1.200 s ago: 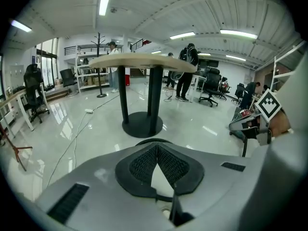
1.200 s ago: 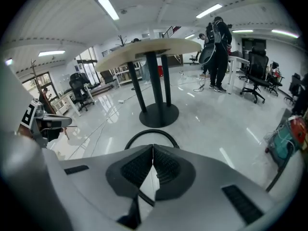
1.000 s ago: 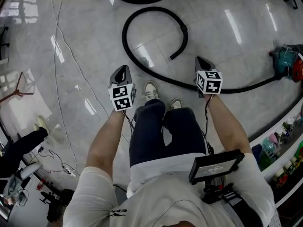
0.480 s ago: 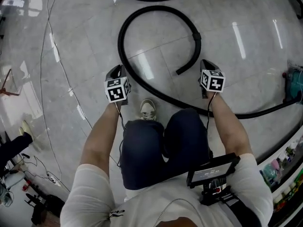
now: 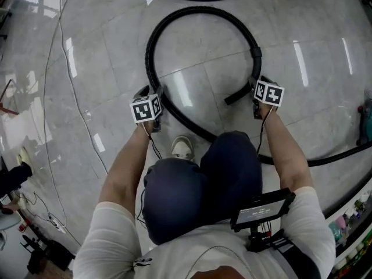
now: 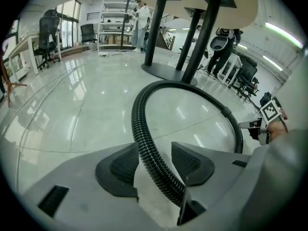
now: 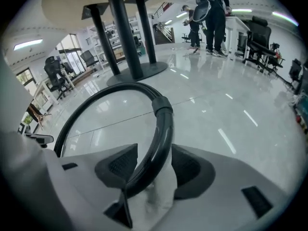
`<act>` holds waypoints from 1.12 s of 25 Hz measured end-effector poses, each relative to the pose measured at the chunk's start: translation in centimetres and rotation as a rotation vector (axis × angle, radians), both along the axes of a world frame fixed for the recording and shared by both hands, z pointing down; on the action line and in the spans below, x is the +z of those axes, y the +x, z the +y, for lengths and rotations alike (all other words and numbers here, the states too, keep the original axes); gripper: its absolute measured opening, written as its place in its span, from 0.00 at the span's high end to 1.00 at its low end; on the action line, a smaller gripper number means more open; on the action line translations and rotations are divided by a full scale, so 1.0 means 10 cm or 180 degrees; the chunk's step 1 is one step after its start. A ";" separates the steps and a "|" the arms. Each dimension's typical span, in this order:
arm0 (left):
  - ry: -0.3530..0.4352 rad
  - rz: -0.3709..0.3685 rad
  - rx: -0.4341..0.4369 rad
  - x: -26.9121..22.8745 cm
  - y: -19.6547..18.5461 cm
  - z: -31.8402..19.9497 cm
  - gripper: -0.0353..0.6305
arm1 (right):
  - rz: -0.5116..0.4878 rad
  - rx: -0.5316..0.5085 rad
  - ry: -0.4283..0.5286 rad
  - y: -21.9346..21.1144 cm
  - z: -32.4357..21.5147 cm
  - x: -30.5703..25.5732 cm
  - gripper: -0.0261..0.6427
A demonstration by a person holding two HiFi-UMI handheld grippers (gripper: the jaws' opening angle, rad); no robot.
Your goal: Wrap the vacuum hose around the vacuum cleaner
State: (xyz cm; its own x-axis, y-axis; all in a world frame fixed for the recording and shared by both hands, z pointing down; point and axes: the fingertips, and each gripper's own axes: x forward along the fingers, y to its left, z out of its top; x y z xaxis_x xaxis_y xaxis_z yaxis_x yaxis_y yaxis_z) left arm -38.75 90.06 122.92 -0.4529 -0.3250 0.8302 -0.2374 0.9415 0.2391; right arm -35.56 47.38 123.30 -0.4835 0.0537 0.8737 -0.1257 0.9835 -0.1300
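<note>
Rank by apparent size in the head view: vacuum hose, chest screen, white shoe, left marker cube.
1. vacuum hose, by far the largest span.
2. chest screen, though it is nearest the camera, which inflates it.
3. white shoe and left marker cube: they look about alike, so not ranked.

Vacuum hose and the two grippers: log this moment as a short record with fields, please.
Hose: black, lying in a loop on the floor
Left gripper: jaws have just been opening; they straddle the ribbed stretch, pads not pressing
Right gripper: jaws have just been opening; they straddle the smooth end tube, pads not pressing
Wrapping: not yet begun
</note>
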 end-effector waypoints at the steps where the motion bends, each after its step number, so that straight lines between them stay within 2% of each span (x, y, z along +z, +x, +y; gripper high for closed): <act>1: 0.0036 0.0062 -0.0031 0.05 0.01 0.00 0.65 | 0.0043 0.0033 -0.0015 -0.02 0.01 0.06 0.66; 4: 0.0074 0.0205 -0.0039 0.22 0.05 -0.03 0.59 | 0.0193 0.0045 0.0036 -0.05 0.02 0.21 0.65; 8: -0.0021 0.0254 -0.0025 0.34 0.00 -0.07 0.59 | 0.0388 0.0059 0.0139 -0.06 -0.03 0.33 0.65; 13: -0.0108 0.0485 -0.0137 0.49 0.04 0.00 0.59 | 0.0489 0.0089 0.0184 -0.09 -0.03 0.39 0.65; 19: -0.0378 0.0552 -0.0229 0.57 0.01 0.00 0.59 | 0.0562 0.0085 0.0277 -0.08 -0.14 0.36 0.65; 23: -0.0473 0.0577 -0.0289 0.58 0.01 0.04 0.59 | 0.0486 -0.0043 0.0468 0.01 -0.28 0.28 0.66; 28: -0.0351 0.0447 -0.0260 0.50 -0.01 -0.02 0.62 | 0.0187 -0.0080 0.0746 0.11 -0.57 0.02 0.68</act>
State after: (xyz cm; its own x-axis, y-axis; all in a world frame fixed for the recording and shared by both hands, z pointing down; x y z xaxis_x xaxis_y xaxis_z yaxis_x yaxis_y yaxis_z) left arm -38.85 89.90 127.95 -0.3512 -0.1954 0.9157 -0.1307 0.9786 0.1587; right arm -34.46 41.72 123.52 -0.4326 -0.1425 0.8902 -0.1013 0.9889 0.1091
